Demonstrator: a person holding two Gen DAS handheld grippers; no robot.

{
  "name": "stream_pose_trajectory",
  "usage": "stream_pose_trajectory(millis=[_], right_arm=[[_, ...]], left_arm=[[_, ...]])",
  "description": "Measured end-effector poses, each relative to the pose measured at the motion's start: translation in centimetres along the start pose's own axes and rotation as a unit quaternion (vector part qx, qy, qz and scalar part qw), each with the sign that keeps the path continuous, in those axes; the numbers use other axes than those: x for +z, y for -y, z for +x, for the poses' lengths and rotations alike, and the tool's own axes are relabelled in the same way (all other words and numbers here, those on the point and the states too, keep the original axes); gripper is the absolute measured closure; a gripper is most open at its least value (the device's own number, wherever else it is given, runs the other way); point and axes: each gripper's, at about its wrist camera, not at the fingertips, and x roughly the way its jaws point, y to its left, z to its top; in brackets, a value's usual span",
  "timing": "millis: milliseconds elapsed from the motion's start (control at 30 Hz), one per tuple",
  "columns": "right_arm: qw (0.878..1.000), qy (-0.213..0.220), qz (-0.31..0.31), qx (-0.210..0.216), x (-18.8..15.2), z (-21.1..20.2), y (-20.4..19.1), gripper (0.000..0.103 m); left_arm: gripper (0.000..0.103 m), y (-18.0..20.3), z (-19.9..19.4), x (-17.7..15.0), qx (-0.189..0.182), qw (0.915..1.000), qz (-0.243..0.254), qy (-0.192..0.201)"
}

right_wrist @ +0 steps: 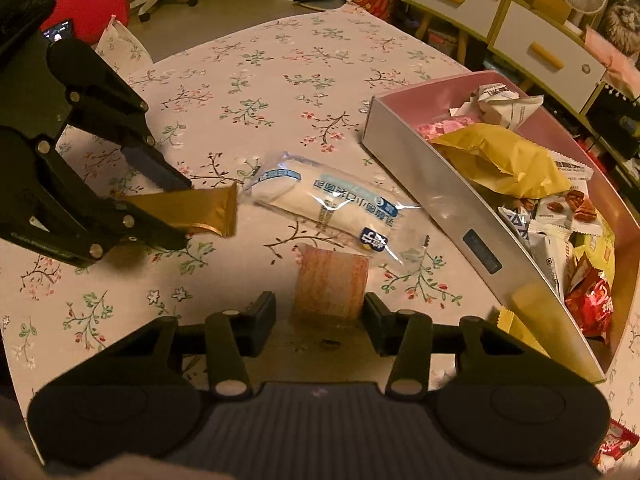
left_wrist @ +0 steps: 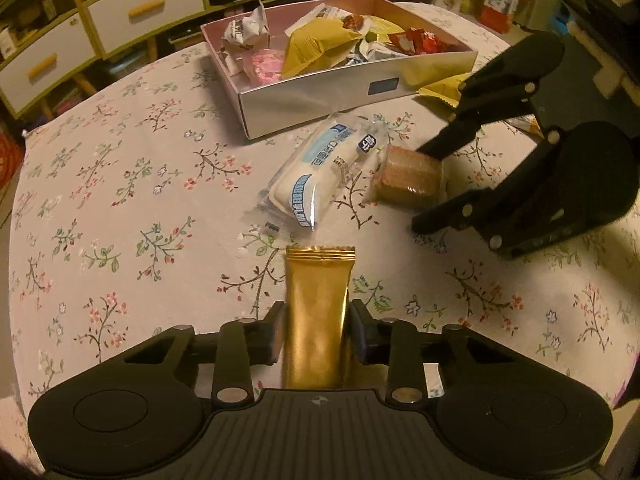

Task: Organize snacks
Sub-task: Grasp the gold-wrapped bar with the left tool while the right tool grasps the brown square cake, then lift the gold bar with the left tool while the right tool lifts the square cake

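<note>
The left gripper (left_wrist: 318,332) is clamped on a gold foil snack bar (left_wrist: 318,312), and the right gripper (right_wrist: 320,320) grips a brown wrapped cake slice (right_wrist: 331,286) resting on the floral surface (left_wrist: 120,200). Just ahead of both lies a clear-wrapped white bread roll (left_wrist: 320,172). Beyond it stands the pink snack box (left_wrist: 320,96), heaped with packets.

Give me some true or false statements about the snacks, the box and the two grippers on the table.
1. The left gripper is shut on the gold packet. True.
2. The right gripper is at a red packet. False: it is at the brown wafer block.
3. The white packet lies in the box. False: it lies on the tablecloth beside the box.
4. The box holds several snacks. True.
5. The tablecloth is plain. False: it has a floral print.
</note>
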Motion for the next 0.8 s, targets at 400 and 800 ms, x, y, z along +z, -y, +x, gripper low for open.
stream_pose_trajectory(millis=[400, 800], right_arm=[[1.000, -0.005, -0.006, -0.010, -0.4, -0.7, -1.5, 0.070], [1.000, 0.006, 0.022, -0.019, -1.3, -2.7, -1.2, 0.070]], left_arm=[[0.076, 1.4, -0.1, 0.1, 0.018, 0.9991, -0.038, 0.006], [0.077, 2.8, -0.9, 0.7, 0.010, 0.9989, -0.044, 0.016]])
